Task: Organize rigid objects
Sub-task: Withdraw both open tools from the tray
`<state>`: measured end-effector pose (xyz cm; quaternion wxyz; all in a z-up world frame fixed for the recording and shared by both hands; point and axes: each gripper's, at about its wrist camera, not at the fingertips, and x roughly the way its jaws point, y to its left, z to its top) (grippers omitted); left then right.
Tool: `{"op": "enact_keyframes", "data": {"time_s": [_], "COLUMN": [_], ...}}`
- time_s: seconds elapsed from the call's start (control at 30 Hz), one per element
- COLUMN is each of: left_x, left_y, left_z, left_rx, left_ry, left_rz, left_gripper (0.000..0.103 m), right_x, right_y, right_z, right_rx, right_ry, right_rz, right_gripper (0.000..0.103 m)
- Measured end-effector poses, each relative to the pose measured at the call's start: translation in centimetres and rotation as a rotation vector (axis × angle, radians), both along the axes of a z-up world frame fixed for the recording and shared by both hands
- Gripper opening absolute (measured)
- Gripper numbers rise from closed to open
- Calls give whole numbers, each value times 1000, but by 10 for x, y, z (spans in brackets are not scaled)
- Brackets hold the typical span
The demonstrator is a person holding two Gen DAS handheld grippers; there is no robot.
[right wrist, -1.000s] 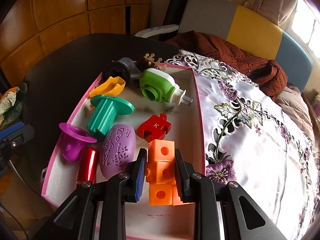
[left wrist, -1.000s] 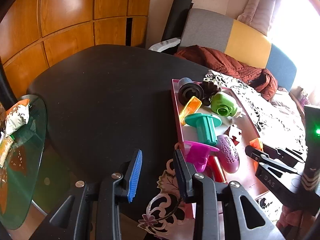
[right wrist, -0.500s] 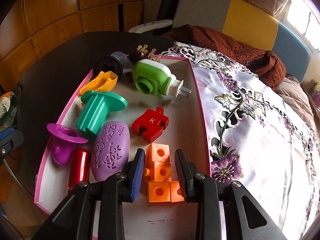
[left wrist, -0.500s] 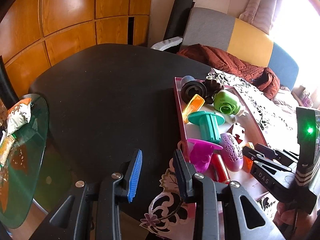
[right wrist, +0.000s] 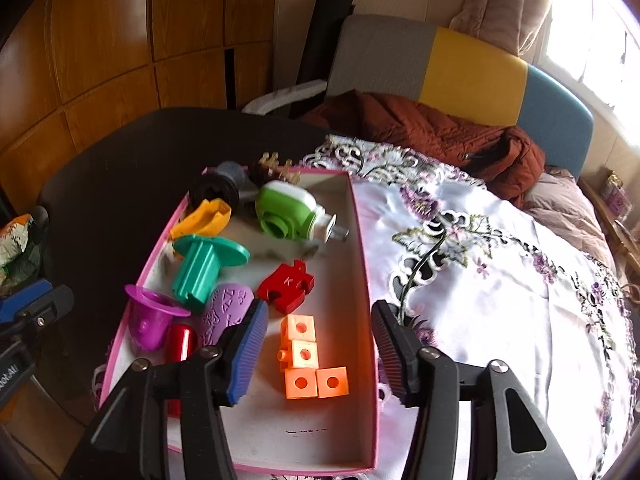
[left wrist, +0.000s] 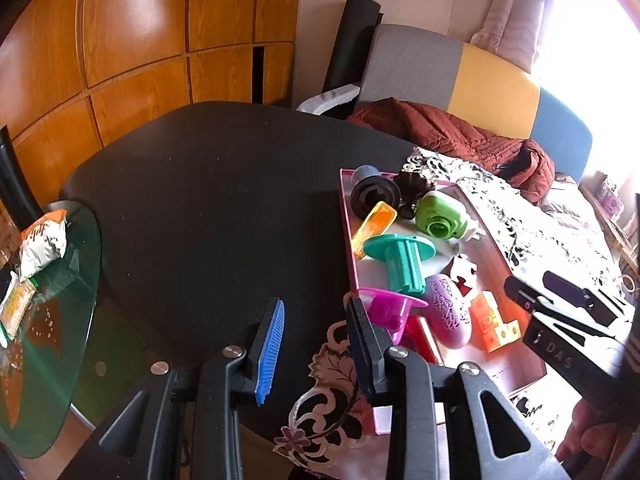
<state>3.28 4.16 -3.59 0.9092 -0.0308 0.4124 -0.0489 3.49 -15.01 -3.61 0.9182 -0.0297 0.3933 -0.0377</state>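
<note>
A pink-rimmed tray (right wrist: pixel 362 240) holds several toys. An orange cube block piece (right wrist: pixel 308 360) lies on the tray floor, between and just ahead of my right gripper (right wrist: pixel 320 344), which is open and empty above it. Other toys in the tray are a red puzzle piece (right wrist: pixel 288 286), a purple oval (right wrist: pixel 226 312), a teal spool (right wrist: pixel 200 268), a magenta cup (right wrist: pixel 150 322), a red cylinder (right wrist: pixel 180 342) and a green plug device (right wrist: pixel 288 210). My left gripper (left wrist: pixel 316 332) is open and empty over the black table, left of the tray (left wrist: pixel 346 240).
The black table (left wrist: pixel 208 200) spreads to the left of the tray. A floral white cloth (right wrist: pixel 500 280) covers the right side. A glass side table (left wrist: pixel 48 320) with snack packets stands far left. A sofa with a rust jacket (right wrist: pixel 432 128) is behind.
My right gripper has opened, let go of the orange cube block in the tray and pulled back. My left gripper has stayed open and nearly still.
</note>
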Motion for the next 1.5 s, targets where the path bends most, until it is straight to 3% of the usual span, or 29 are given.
{"op": "enact_keyframes", "data": {"time_s": [0.33,0.43,0.93,0.97,1.0,1.07,1.27,1.3,1.5], "left_x": [-5,-7,-19,-18,-17,-15,-17,-18,-19], "left_y": [-9,-12,-30,-30,-29,-27,-28,-28,-27], "left_z": [6,5,24,25,25,25,23,23,26], "left_rx": [5,13,50,54,55,55,104,114,106], "left_ry": [-7,-12,-74,-70,-60,-41,-70,-83,-113], "left_rz": [-15,-11,49,60,71,90,82,81,76], "left_gripper": [32,34,43,46,57,66,66,61,57], "right_x": [-15,-19,-35,-35,-36,-36,-37,-37,-36], "right_y": [0,-4,-23,-24,-24,-23,-22,-21,-25], "right_z": [22,20,7,6,5,4,2,1,-1], "right_rx": [4,10,46,46,45,41,37,36,41], "right_ry": [-65,-68,-44,-42,-39,-35,-25,-23,-15], "right_rz": [-14,-35,-96,-96,-96,-94,-86,-85,-90], "right_gripper": [67,72,74,74,74,74,74,74,74]}}
